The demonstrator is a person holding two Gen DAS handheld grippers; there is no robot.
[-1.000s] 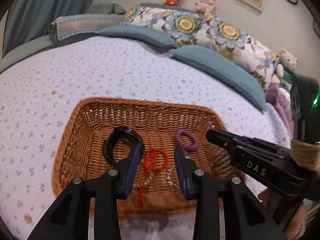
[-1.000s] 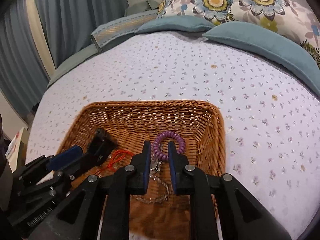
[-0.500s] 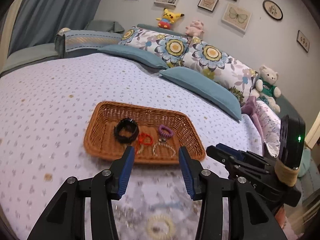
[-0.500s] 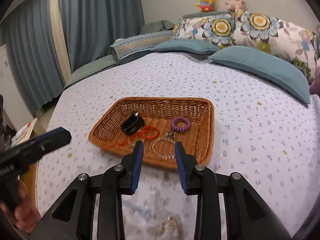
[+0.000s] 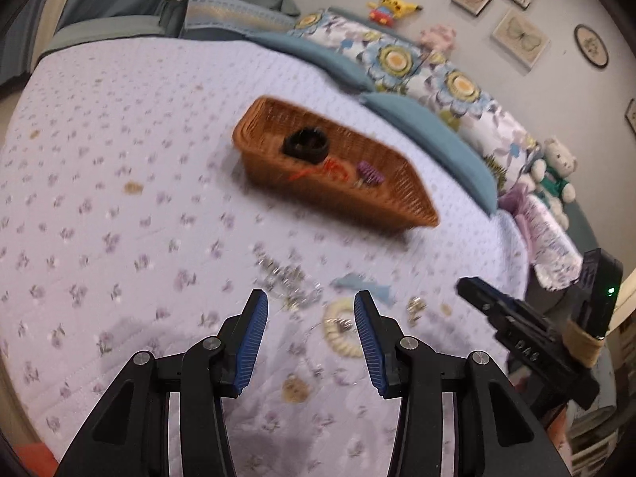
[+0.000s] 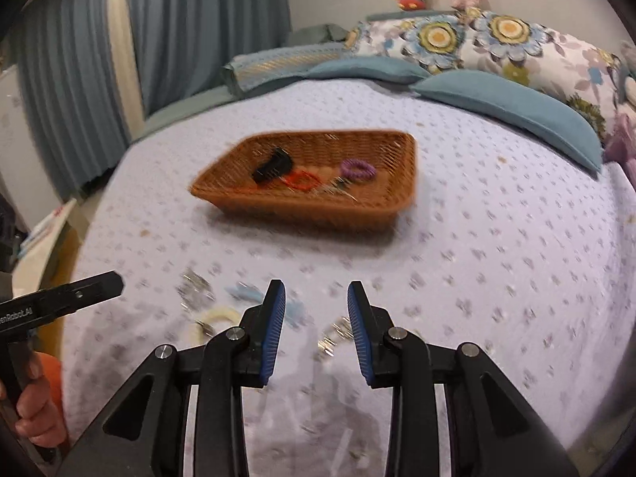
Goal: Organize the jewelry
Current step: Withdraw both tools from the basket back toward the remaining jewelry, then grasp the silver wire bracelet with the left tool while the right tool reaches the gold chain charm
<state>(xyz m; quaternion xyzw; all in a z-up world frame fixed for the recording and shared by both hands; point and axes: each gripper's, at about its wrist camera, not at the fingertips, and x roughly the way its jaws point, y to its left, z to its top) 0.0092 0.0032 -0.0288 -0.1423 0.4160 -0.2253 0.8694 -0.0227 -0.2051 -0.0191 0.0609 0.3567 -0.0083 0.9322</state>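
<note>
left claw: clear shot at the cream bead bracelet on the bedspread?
Probably yes. The left claw is open and empty, and the cream bead bracelet lies on the bedspread just ahead of its right finger, nothing covering it. Frames are blurred, so alignment is uncertain.

The basket [image 6: 318, 206] is woven brown wicker, rough-textured. It sits on a matt quilted cloth bedspread [image 6: 497, 238]. Both grippers' fingers [image 5: 250, 338] carry ribbed blue pads on matt black plastic.

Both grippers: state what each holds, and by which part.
Nothing is held. The left gripper and right gripper are both open and empty above the bedspread.
</note>
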